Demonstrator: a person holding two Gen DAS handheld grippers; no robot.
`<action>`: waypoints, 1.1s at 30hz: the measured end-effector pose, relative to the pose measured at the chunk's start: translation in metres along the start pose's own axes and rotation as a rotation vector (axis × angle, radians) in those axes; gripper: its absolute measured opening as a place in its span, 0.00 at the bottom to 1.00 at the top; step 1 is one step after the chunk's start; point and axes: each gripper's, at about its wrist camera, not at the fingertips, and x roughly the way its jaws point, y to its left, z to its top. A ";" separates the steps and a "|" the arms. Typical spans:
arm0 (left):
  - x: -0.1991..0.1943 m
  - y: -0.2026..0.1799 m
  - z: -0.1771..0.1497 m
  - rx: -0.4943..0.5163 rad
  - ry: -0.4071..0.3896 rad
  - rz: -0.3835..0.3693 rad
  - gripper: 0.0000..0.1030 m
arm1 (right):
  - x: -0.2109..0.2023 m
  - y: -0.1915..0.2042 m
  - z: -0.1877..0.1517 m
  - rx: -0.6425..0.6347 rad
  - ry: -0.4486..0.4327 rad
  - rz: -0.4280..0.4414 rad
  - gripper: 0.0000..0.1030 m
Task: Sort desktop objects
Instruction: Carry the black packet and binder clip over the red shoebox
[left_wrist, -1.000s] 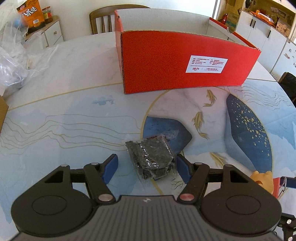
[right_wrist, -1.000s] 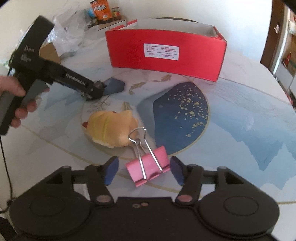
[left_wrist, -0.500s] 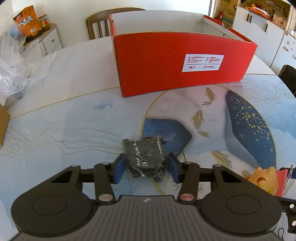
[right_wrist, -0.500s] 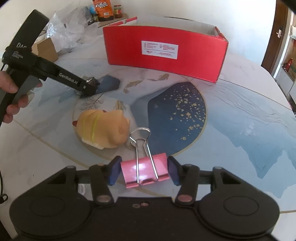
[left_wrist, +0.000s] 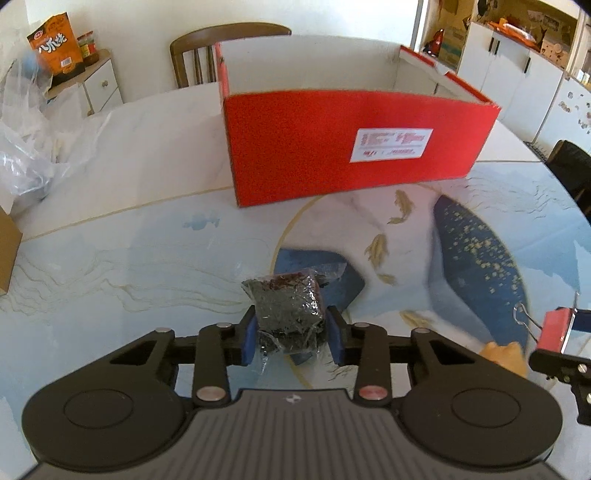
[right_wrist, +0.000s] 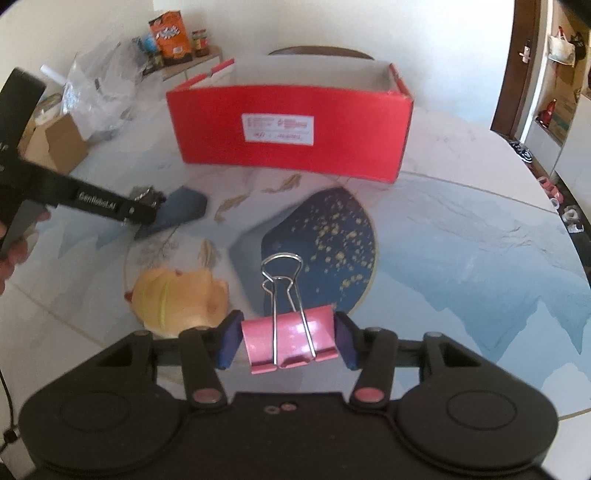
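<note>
My left gripper (left_wrist: 291, 338) is shut on a small dark packet wrapped in clear plastic (left_wrist: 290, 308), its blue pads pressing both sides just above the table. My right gripper (right_wrist: 286, 341) is shut on a pink binder clip (right_wrist: 291, 339) whose wire handles point away from me. The clip also shows at the right edge of the left wrist view as the pink binder clip (left_wrist: 556, 328). An open red cardboard box (left_wrist: 351, 147) stands beyond both grippers, also seen as the red box (right_wrist: 291, 129). A yellow plush toy (right_wrist: 177, 299) lies on the table left of the clip.
The round table (left_wrist: 129, 258) has a printed blue and white top. A crinkled plastic bag (left_wrist: 29, 155) and a brown carton (right_wrist: 55, 144) sit at the left. A wooden chair (left_wrist: 207, 55) stands behind the box. A hand (right_wrist: 14, 243) holds the left gripper's handle.
My left gripper closed its pads onto the dark packet. My right gripper closed onto the pink binder clip and lifted it slightly off the table.
</note>
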 end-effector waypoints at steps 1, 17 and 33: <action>-0.003 -0.001 0.001 0.000 -0.003 -0.002 0.35 | -0.001 0.000 0.002 0.006 -0.004 -0.003 0.50; -0.044 -0.031 0.033 0.003 -0.081 -0.080 0.35 | -0.020 -0.008 0.058 0.070 -0.108 -0.008 0.50; -0.067 -0.044 0.103 0.004 -0.207 -0.092 0.35 | -0.027 -0.008 0.144 -0.008 -0.254 -0.029 0.50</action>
